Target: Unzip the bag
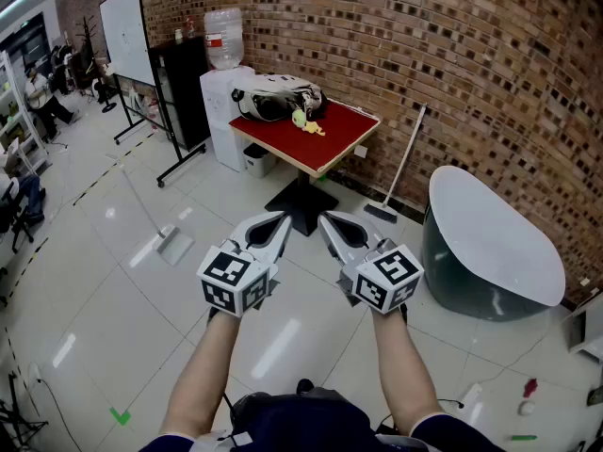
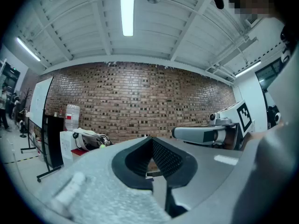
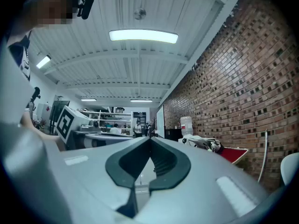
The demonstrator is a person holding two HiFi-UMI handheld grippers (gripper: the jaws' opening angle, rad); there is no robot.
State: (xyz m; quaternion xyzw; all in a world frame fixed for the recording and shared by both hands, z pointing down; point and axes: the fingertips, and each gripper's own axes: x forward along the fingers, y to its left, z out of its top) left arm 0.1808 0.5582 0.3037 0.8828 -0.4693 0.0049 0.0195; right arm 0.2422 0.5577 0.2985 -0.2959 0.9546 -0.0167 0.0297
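Observation:
The bag (image 1: pixel 276 99), white and grey with black trim, lies on a red-topped table (image 1: pixel 339 135) by the brick wall, far beyond both grippers. A small yellow-green thing (image 1: pixel 303 121) lies beside it. My left gripper (image 1: pixel 282 217) and right gripper (image 1: pixel 327 217) are held level side by side over the floor, each shut with nothing between its jaws. In the left gripper view the jaw tips (image 2: pixel 150 138) meet, with the bag (image 2: pixel 87 139) small at the left. The right gripper view shows its tips (image 3: pixel 149 138) touching and the bag (image 3: pixel 203 143) at the right.
A water dispenser (image 1: pixel 224 78) and a black cabinet (image 1: pixel 184 88) stand left of the table. A whiteboard (image 1: pixel 125 31) stands on a wheeled frame further left. A broom (image 1: pixel 403 168) leans on the wall. At the right stands a grey tub with a white lid (image 1: pixel 490 238). A floor squeegee (image 1: pixel 171 241) lies at the left.

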